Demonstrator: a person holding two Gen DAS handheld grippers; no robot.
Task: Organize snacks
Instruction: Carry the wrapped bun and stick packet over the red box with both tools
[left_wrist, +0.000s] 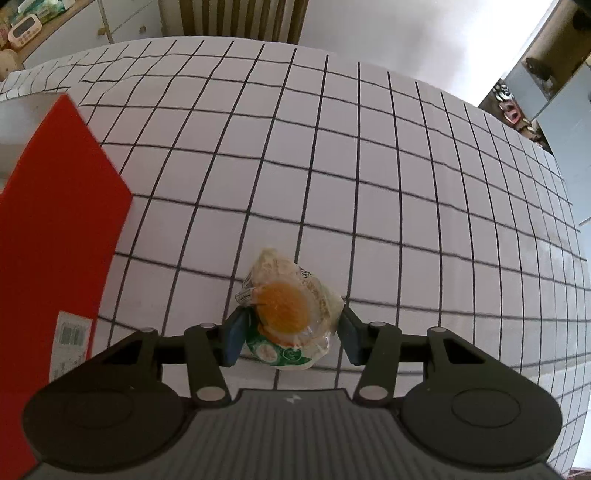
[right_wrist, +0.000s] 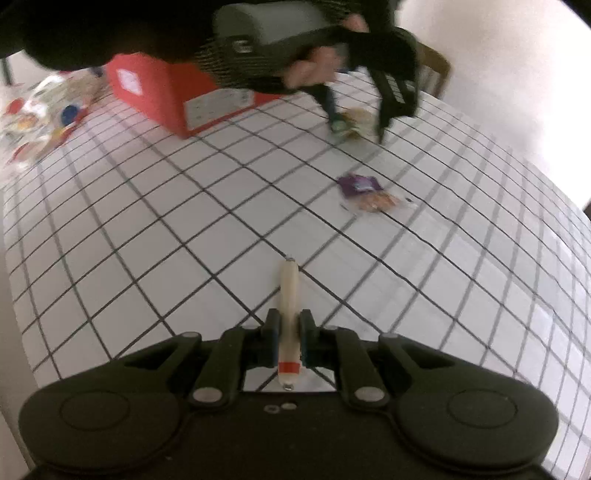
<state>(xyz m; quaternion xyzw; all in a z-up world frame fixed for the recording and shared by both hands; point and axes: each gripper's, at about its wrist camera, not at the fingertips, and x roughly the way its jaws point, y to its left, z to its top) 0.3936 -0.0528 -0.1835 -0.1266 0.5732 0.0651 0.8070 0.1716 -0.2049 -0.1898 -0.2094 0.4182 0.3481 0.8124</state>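
Grid-checked tablecloth (left_wrist: 369, 184) covers the table; red box (left_wrist: 55, 236) at its left. Left gripper (left_wrist: 291, 332) half-closed around a clear bun packet (left_wrist: 291, 310), pads touching its sides. Right gripper (right_wrist: 289, 341) clamped on a cream snack stick (right_wrist: 288, 306). Purple-labelled packet (right_wrist: 365, 192) lies apart.

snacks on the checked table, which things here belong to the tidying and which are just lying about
Job: egg snack pack, thin stick snack, purple packet, pile of packets, red box.

Lying about: timer, shoes.
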